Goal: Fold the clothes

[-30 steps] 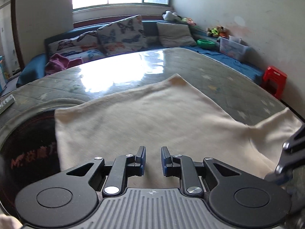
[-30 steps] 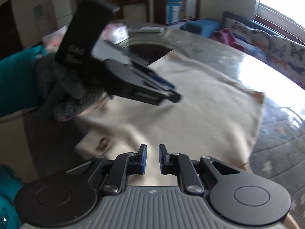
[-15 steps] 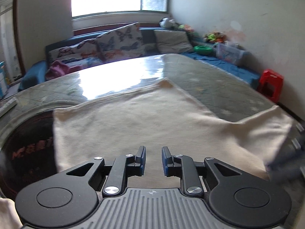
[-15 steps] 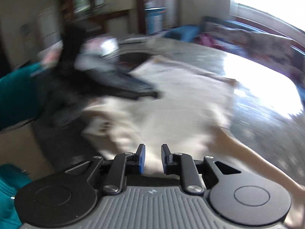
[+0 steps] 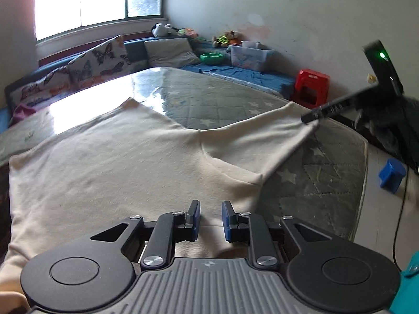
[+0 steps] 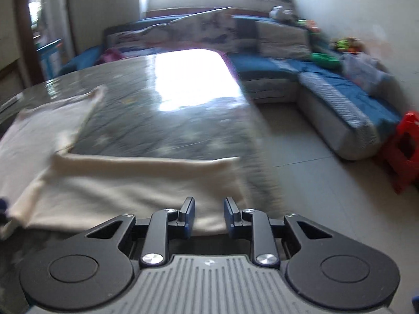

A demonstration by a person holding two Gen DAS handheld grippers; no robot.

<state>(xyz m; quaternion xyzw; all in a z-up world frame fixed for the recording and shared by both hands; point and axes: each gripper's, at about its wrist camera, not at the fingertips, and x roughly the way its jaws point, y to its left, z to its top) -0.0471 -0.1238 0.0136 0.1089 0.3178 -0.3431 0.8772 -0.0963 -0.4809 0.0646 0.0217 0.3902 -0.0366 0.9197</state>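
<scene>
A cream garment [image 5: 110, 167] lies spread flat on the glossy quilt-patterned desk [image 5: 301, 183], covering most of the near-left part w/ its body running from the near edge away toward the window [image 5: 97, 0]. One sleeve [image 5: 262, 138] stretches out to the right, so the garment's long axis here runs left-right across the desk; the sleeve end sits near the desk's right edge.

Left tool [image 5: 210, 216] hovers over the garment's near edge, jaws a small gap apart, nothing clamped between them; released.

Right tool [image 6: 209, 214] is over the sleeve end; its jaws are opening, cloth below them but not pinched. In the left wrist view the right tool's tip [image 5: 314, 113] is at the sleeve cuff, whether touching cannot be told.

Right wrist view is motion-blurred. Red stool [image 5: 311, 83] & blue sofa [image 6: 340, 99] stand beyond the desk.
</scene>
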